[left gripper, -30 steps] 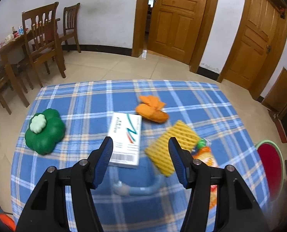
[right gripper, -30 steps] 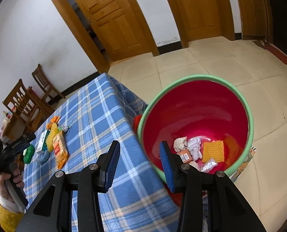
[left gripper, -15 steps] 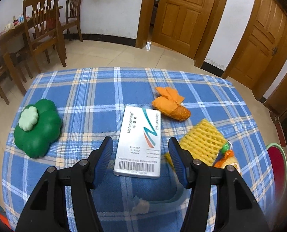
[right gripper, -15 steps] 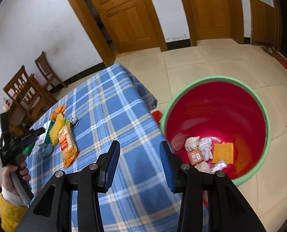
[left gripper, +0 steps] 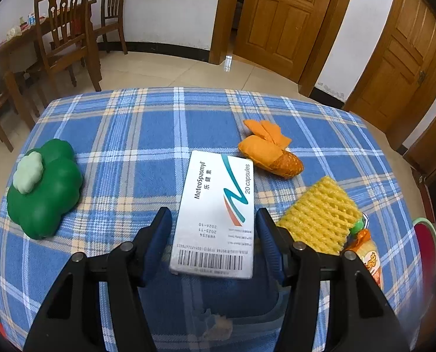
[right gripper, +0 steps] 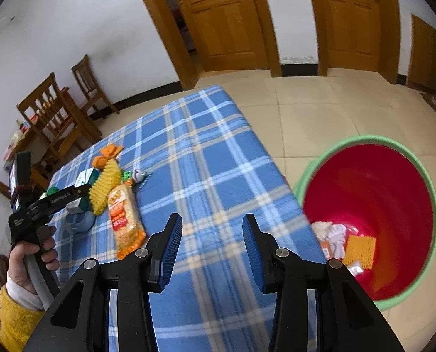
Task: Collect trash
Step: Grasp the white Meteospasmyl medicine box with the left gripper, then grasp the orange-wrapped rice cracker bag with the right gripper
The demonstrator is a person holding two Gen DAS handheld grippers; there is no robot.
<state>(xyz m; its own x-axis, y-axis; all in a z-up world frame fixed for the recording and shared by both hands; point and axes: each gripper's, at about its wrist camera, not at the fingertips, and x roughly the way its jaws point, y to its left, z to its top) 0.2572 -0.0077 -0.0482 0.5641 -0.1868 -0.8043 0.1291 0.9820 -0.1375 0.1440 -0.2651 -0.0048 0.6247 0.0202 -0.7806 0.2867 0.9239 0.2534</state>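
The white medicine box (left gripper: 216,214) lies flat on the blue plaid tablecloth (left gripper: 147,135), and its print reads "MeteoSpasmyl" and "20 capsules", with Chinese characters, a teal and orange swoosh, a barcode and a date line "2026-10". The left gripper (left gripper: 213,243) tilts down over it, its blue pads (left gripper: 159,234) standing on either side of the near end of the box with a sliver of cloth showing at each side, so nothing is clamped. A hand (right gripper: 31,252) in a yellow sleeve (right gripper: 12,319) grips its handle. Beside the box sit a yellow foam net (left gripper: 320,220), an orange snack packet (right gripper: 124,220) whose lettering is too blurred to read, a plush corn cob (left gripper: 272,154) and a green clover toy (left gripper: 43,187). The right gripper (right gripper: 212,245) points down at bare cloth, jaws moderately apart and empty. On the floor past the table edge stands the red basin (right gripper: 394,193) with a green rim, holding scraps.
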